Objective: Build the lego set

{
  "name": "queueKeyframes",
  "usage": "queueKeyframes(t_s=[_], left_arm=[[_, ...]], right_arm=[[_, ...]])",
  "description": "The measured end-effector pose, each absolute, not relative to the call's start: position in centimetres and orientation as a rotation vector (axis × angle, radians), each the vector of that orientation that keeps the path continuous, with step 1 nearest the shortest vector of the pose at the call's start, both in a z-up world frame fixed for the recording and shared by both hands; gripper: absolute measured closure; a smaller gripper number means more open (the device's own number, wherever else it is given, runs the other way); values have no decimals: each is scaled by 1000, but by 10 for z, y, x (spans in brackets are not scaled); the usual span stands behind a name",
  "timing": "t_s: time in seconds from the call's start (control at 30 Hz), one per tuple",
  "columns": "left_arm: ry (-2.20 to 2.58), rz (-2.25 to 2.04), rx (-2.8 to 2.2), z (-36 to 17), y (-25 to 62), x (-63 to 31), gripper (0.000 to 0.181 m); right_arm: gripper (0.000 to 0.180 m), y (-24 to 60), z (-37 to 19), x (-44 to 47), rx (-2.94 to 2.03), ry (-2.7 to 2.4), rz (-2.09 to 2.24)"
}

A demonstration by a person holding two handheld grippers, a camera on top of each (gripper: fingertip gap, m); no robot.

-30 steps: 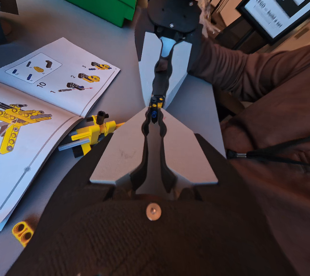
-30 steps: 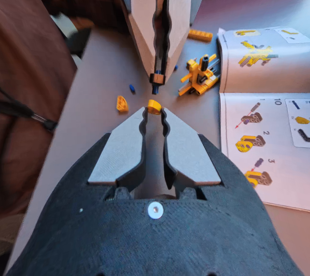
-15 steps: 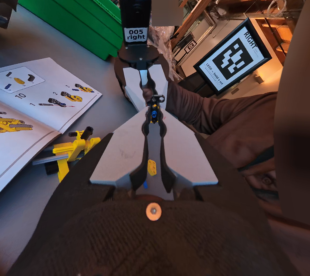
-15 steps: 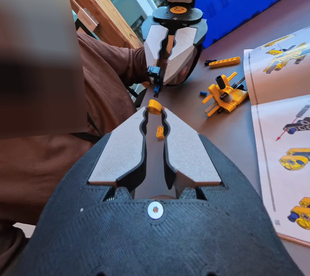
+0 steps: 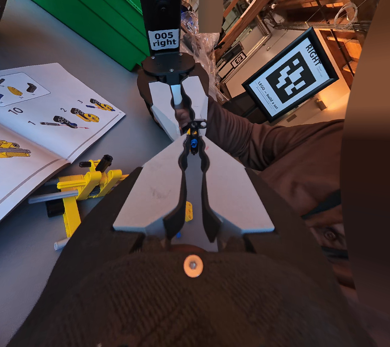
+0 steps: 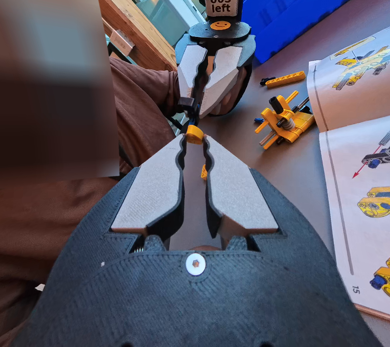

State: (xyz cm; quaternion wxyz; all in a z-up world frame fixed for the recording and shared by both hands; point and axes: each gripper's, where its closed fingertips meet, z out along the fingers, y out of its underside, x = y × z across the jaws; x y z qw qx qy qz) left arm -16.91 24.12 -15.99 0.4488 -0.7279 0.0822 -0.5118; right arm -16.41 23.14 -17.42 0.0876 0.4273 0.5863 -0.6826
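Right gripper (image 6: pixel 194 138), frame centre, clamped on yellow piece (image 6: pixel 194 134). Just beyond, tip to tip, left gripper (image 6: pixel 197 112) pinching black piece (image 5: pixel 198 124) with blue pin (image 5: pixel 193 143). Under the right gripper on the table (image 6: pixel 274 168), small yellow brick (image 6: pixel 203 172). Right of centre, yellow assembly (image 6: pixel 282 118), booklet (image 6: pixel 358 146) at far right. Upper right, yellow beam (image 6: pixel 285 79), blue bin (image 6: pixel 306 9).

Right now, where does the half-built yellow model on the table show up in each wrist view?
Left wrist view: the yellow model lies at left of centre, just below the booklet's lower edge, left of the left gripper.
Right wrist view: the same model sits at right of centre, above and right of the right gripper.
Shared landmark: the open instruction booklet beside it.
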Motion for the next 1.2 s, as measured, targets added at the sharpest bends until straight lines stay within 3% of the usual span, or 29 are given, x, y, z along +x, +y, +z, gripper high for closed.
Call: queueKeyframes(t_s=[1.2], left_arm=[[70, -1243, -1854, -175, 252, -175, 176]], right_arm=[[167, 243, -190, -171, 1462, 1970, -1941]])
